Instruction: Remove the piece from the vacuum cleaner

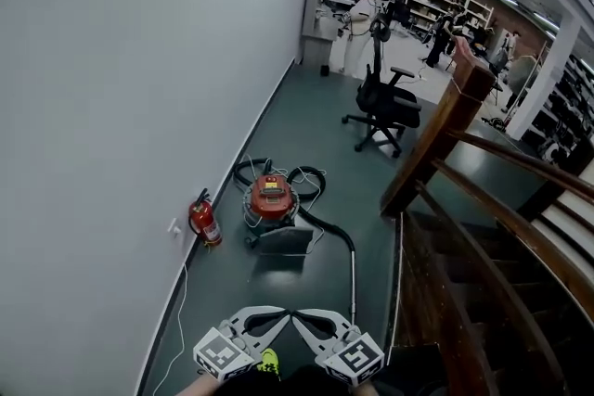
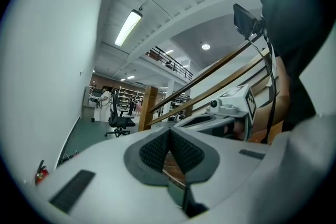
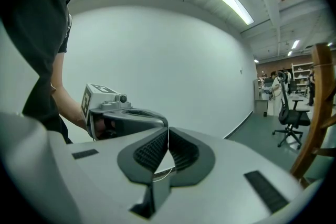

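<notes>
A red canister vacuum cleaner [image 1: 270, 198] stands on the dark floor beside the white wall, with a black hose [image 1: 351, 266] running from it toward me along the stair edge and a grey piece [image 1: 285, 241] in front of it. My left gripper [image 1: 286, 314] and right gripper [image 1: 297, 314] are held low at the bottom of the head view, tips almost touching each other, well short of the vacuum. Both are shut with nothing between their pads [image 2: 169, 150] [image 3: 168, 147]. The left gripper view shows the right gripper [image 2: 226, 110]; the right gripper view shows the left gripper [image 3: 123, 115].
A red fire extinguisher [image 1: 204, 220] stands against the wall left of the vacuum. A wooden stair rail and post [image 1: 436, 139] run down the right side. A black office chair [image 1: 385, 107] stands farther along the corridor, with desks, shelves and people beyond it.
</notes>
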